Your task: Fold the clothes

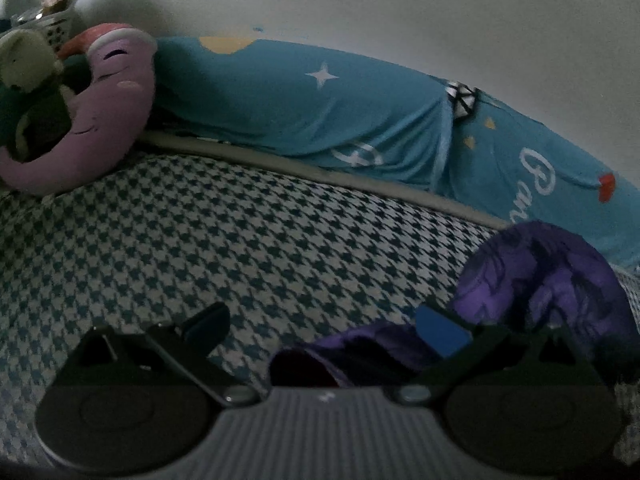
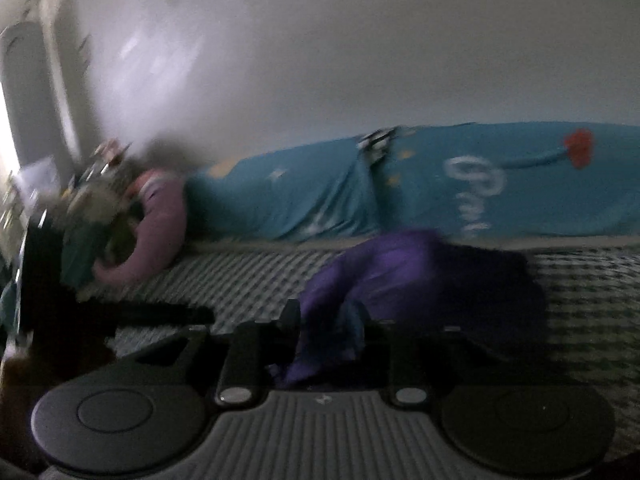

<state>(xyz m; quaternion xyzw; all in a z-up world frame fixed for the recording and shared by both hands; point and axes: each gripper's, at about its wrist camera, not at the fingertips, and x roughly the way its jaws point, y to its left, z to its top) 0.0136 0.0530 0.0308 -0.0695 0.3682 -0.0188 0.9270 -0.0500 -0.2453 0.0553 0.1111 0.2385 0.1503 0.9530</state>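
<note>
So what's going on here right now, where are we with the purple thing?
A person is working two handheld grippers over a purple garment bunched on the houndstooth bed cover. The left gripper is open, its jaws wide apart with the cloth's edge near one finger. The right gripper has cloth between its fingers, but blur hides whether it grips. No fold is visible.

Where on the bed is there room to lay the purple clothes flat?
The checked bedspread lies bare between the purple garment and the plush toys, up to the blue pillow. The toy corner is crowded.
</note>
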